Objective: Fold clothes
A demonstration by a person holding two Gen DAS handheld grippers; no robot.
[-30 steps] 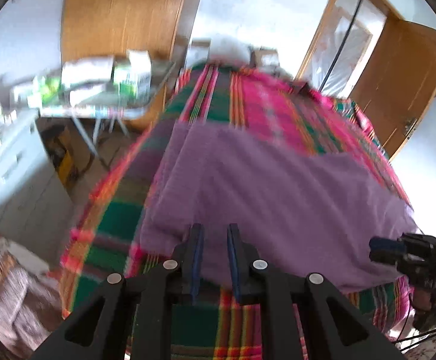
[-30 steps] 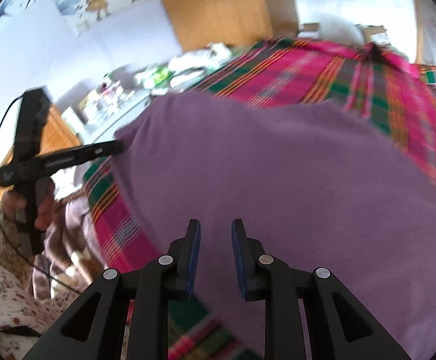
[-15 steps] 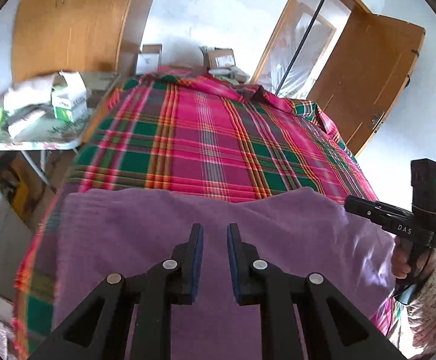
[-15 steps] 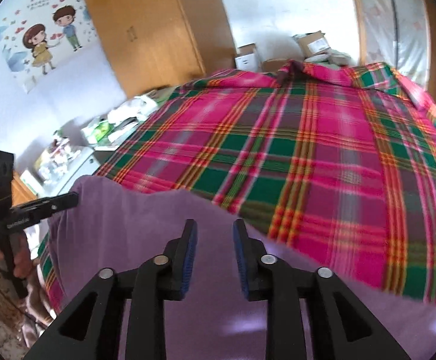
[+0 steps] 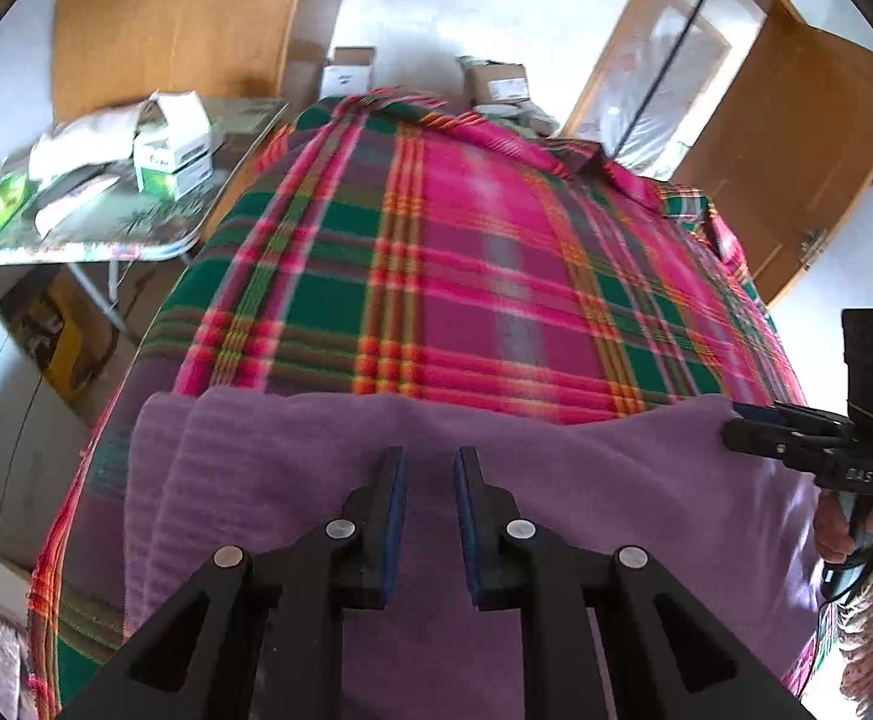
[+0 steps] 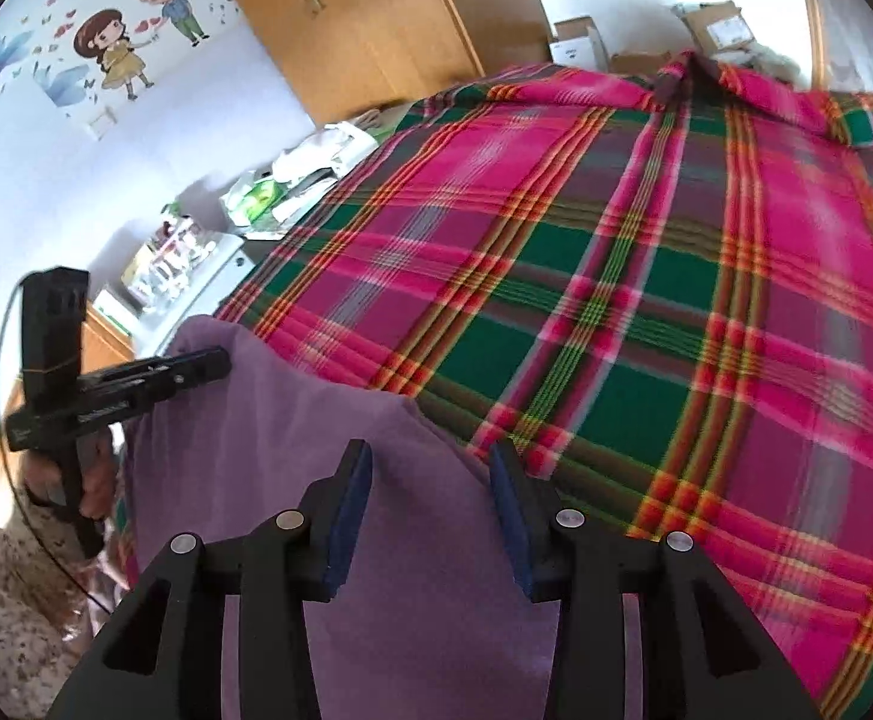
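Your left gripper [image 5: 427,480] has its fingers drawn close with a narrow gap, and the purple garment [image 5: 586,480] runs beneath them; whether any fabric is actually pinched you cannot tell from either view. Your right gripper [image 6: 430,474] has its fingers spread wide and grasps nothing, its tips hanging over the garment's top edge. The garment lies on the near end of the plaid bed cover [image 6: 646,300], its edge sagging between the two grippers and its left side already lying in loose ridges. Risks, as I judge them: if the left fingers hold no cloth, that corner drops and the edge skews; if you shut the right fingers where they are, they may catch the bed cover along with the garment, since the right tip sits at the boundary of the two; and an uneven pull would set the ridges into the fold. Count: one garment, one bed cover, two grippers, one side table [image 5: 130,228] with several boxes.
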